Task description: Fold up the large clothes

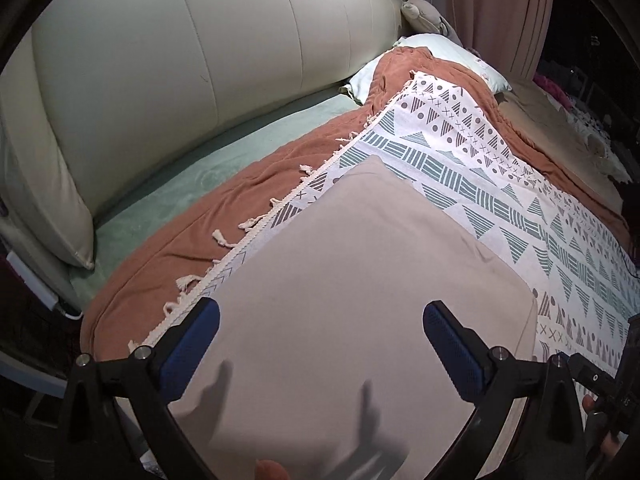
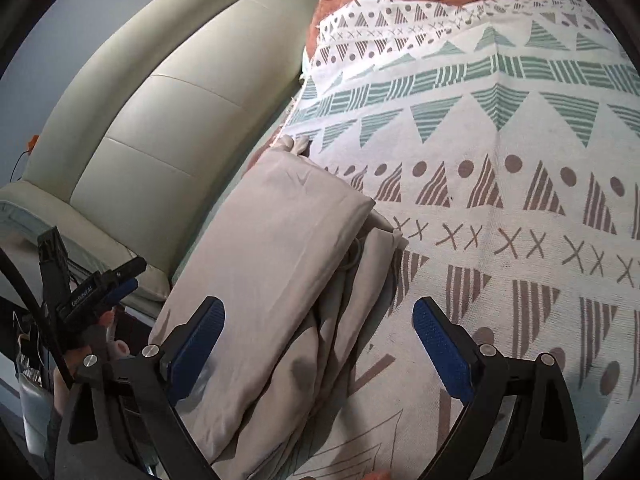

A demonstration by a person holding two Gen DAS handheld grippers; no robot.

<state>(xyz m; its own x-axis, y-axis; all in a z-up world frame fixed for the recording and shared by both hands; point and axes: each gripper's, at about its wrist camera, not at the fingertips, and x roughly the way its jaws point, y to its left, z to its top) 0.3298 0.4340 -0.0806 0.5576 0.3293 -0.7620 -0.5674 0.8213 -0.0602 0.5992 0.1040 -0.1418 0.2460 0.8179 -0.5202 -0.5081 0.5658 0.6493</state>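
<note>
Here, closest to me, my left tool (image 1: 320,344) hovers with its blue-padded fingers (image 1: 192,344) spread wide, grasping nothing, above the smooth top face of a folded beige garment (image 1: 352,272). My right tool (image 2: 318,344) is likewise released, its fingers (image 2: 440,348) well apart, one on each side of the garment's (image 2: 280,264) layered edge, where several stacked folds show. From this view the garment lies as a thick, long bundle, with a small bunched bit of the same fabric poking out at its far end. It rests on a white throw (image 1: 520,216) printed with teal and brown triangles, stripes, dots and crosses, and edged with cream tassels. Under the throw lies a rust-brown blanket (image 1: 224,208), and beneath that a pale green sheet (image 1: 192,176) covers the bed. Further back, a padded cream headboard (image 1: 180,56) runs along the side, and a pale pillow (image 1: 452,56) sits at the far end, near pink curtains (image 1: 504,8).
</note>
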